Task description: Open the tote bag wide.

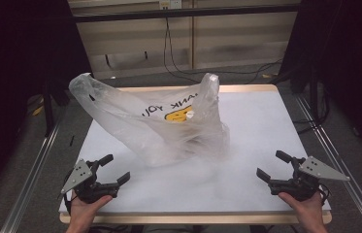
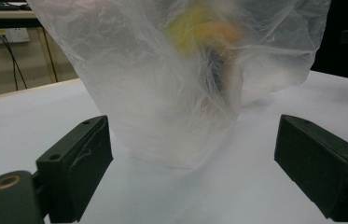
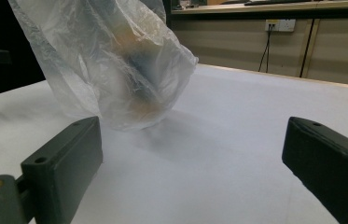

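Translucent plastic bag (image 1: pixel 159 121) sits on the white table (image 1: pixel 266 126), roughly centre, a bit toward the left and far side. It's crumpled and standing up on its own, two handle loops sticking up: one at far left (image 1: pixel 82 83), one near the middle of the far edge (image 1: pixel 211 80). Printed text reads upside down in the high view, with a yellow face graphic (image 1: pixel 178 115) next to it. Something yellow/orange and dark is inside, seen through the film in the left gripper view (image 2: pixel 204 32) and the right gripper view (image 3: pixel 136 65); too blurred to say what it is. Left gripper (image 1: pixel 115 170) is at the near left corner of the table, held in the person's left hand (image 1: pixel 87 206), jaws spread wide, nothing between them. In its own view the bag (image 2: pixel 171 93) is just ahead of the jaws, its base near the gap but not touching either jaw. Right gripper (image 1: pixel 274 166) is at the near right corner, held in the right hand (image 1: pixel 307 206), jaws also wide open and empty; bag (image 3: pixel 115 65) is ahead and to its left, clear of it. Both grippers point inward toward the bag. Wall socket and cables (image 1: pixel 169 43) are behind the table.
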A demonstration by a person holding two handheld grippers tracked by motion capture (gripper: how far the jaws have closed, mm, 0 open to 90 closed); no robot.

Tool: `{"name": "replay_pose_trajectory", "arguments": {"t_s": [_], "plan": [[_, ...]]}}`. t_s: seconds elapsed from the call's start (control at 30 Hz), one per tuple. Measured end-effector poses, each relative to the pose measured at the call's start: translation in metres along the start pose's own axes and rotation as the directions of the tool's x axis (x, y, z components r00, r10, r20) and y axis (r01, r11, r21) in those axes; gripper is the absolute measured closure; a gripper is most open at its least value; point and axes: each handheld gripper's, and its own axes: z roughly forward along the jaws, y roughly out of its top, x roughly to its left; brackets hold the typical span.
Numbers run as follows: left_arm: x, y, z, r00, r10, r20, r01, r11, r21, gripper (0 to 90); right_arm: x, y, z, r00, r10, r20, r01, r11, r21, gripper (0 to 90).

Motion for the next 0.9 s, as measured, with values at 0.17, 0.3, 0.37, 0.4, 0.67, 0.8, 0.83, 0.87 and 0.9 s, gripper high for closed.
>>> {"name": "replay_pose_trajectory", "arguments": {"t_s": [0.17, 0.3, 0.37, 0.4, 0.67, 0.8, 0.83, 0.87, 0.9], "plan": [[0.0, 0.0, 0.0, 0.9998, -0.014, 0.014, 0.014, 0.9999, 0.007, 20.3, 0.001, 0.0, 0.0, 0.9998, 0.002, -0.021, -0.002, 1.0, -0.005, 15.9], [-0.002, 0.0, 0.0, 0.9991, -0.014, 0.039, 0.013, 0.9998, 0.018, 41.6, 0.0, 0.0, 0.0, 0.9977, 0.003, -0.067, -0.003, 1.0, -0.006, 44.6], [-0.002, 0.001, -0.001, 0.9989, 0.013, 0.045, -0.015, 0.9995, 0.028, 51.9, 0.0, 0.0, 0.0, 0.9957, 0.001, -0.093, -0.002, 1.0, -0.004, 54.6], [-0.003, 0.001, 0.0, 0.9983, -0.014, 0.056, 0.013, 0.9999, 0.008, 53.5, -0.001, 0.001, 0.001, 0.9956, 0.0, -0.094, 0.0, 1.0, -0.004, 60.4], [-0.005, 0.005, 0.0, 0.9935, 0.01, 0.113, -0.015, 0.9989, 0.045, 81.9, 0.001, 0.005, 0.003, 0.9879, -0.01, -0.154, 0.011, 1.0, 0.006, 87.3], [-0.007, 0.008, 0.003, 0.9903, 0.002, 0.139, -0.011, 0.9975, 0.07, 90.0, 0.004, 0.009, 0.006, 0.9844, -0.014, -0.175, 0.016, 1.0, 0.011, 90.0], [-0.007, 0.008, 0.003, 0.9903, 0.002, 0.139, -0.011, 0.9975, 0.07, 90.0, 0.004, 0.009, 0.006, 0.9844, -0.014, -0.175, 0.016, 1.0, 0.011, 90.0], [-0.007, 0.009, 0.004, 0.9871, -0.007, 0.16, -0.006, 0.9971, 0.076, 90.0, 0.005, 0.01, 0.007, 0.9838, -0.01, -0.179, 0.013, 1.0, 0.013, 90.0], [-0.009, 0.01, 0.004, 0.9889, -0.017, 0.148, 0.006, 0.9969, 0.078, 90.0, 0.005, 0.012, 0.009, 0.9817, -0.01, -0.19, 0.013, 1.0, 0.017, 90.0]]}}
